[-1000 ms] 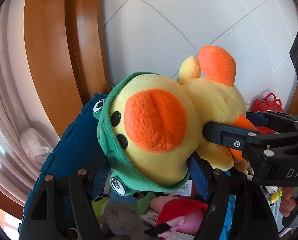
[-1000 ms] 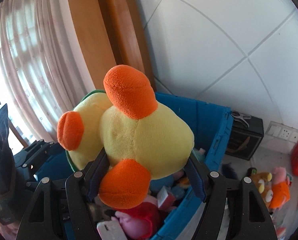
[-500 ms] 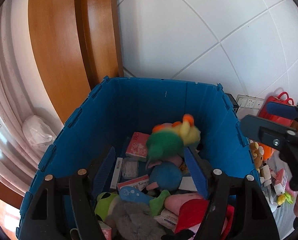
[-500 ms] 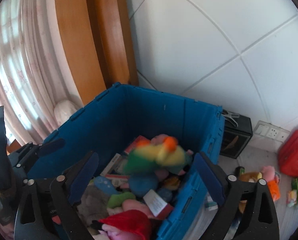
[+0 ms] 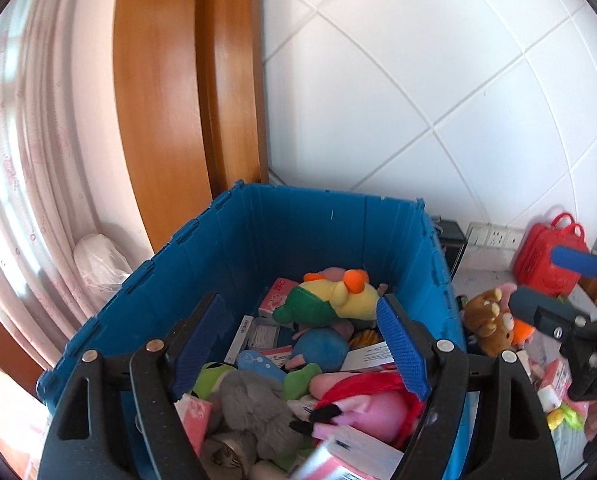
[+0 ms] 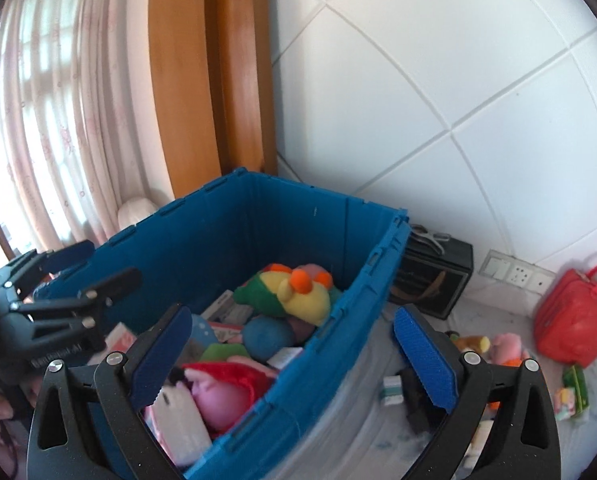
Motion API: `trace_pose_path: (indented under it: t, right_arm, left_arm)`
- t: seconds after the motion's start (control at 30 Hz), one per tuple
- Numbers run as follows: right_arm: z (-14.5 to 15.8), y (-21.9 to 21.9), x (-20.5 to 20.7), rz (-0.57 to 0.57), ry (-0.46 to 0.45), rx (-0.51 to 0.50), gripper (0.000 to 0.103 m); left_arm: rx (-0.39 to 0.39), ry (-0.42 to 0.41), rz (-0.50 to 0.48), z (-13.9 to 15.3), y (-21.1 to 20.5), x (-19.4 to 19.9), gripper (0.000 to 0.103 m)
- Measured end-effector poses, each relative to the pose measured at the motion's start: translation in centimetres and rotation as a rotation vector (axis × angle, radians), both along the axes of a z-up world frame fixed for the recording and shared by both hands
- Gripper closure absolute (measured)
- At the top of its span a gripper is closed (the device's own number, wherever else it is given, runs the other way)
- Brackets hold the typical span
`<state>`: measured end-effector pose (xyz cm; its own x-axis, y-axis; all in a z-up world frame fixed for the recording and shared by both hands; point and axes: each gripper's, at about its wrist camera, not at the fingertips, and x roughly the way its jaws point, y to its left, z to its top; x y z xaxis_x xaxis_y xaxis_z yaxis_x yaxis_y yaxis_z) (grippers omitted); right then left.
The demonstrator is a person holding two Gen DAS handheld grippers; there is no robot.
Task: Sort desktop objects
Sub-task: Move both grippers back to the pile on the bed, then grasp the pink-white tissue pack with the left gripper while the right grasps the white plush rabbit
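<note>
Lying half-buried in blue crate (image 5: 234,248), duck plush (image 5: 338,298); both grippers (image 5: 298,344) (image 6: 294,356) wide, empty.

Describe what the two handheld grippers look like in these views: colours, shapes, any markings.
Both are alike: the left gripper and right gripper have matte black, angular plastic frames with slot cut-outs and round silver bolt heads. Their fingers carry ribbed blue pads. Seen from the side, the left gripper's black body bears pale lettering too blurred to read. No cables or sleeves show.
</note>
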<state>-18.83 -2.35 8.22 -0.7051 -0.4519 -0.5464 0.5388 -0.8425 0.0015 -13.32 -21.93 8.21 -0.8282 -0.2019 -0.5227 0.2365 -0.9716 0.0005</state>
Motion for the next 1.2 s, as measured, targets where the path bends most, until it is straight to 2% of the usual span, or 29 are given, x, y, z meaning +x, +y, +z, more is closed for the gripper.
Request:
trace_pose_path:
  t: [0.13,0.23,0.5,0.6,0.73,0.93,1.03,1.07,1.2]
  right_arm:
    - [-0.5,4.3,3.3,-0.068,0.116,0.029,0.0]
    - [-1.2,7.7,5.0,-0.111,0.161,0.029,0.0]
    - [-4.2,19.1,7.1,-0.288,0.185,0.03,0.0]
    - [-6.0,24.4,7.7,-0.373,0.157,0.026,0.0]
    - [-8.5,31.0,8.4,-0.487,0.109,0.013,0.0]
    - [-14.2,38.6,8.6,-0.626,-0.038,0.043,0.0]
    - [-18.1,40.9,8.5,-0.65,-0.143,0.05,0.0]
    - [-19.0,41.2,8.4,-0.654,-0.167,0.056,0.0]
    - [-23.2,41.7,8.4,-0.639,-0.277,0.068,0.0]
  left_arm:
    - [-0.003,0.083,0.032,0.7,3.4,3.3,0.022]
    - [-0.006,0.125,0.024,0.7,6.5,4.9,0.02]
    - [0.068,0.178,-0.137,-1.3,16.1,5.1,0.02]
    - [0.043,0.169,-0.166,-2.8,19.8,4.3,0.02]
    - [0.009,0.109,-0.199,-6.1,24.1,2.8,0.02]
    - [0.016,-0.09,-0.263,-14.5,29.0,0.8,0.02]
    - [0.009,-0.19,-0.274,-18.8,30.6,0.6,0.02]
    - [0.02,-0.243,-0.279,-20.9,31.2,0.4,0.02]
    - [0.033,-0.376,-0.287,-26.3,32.3,0.3,0.02]
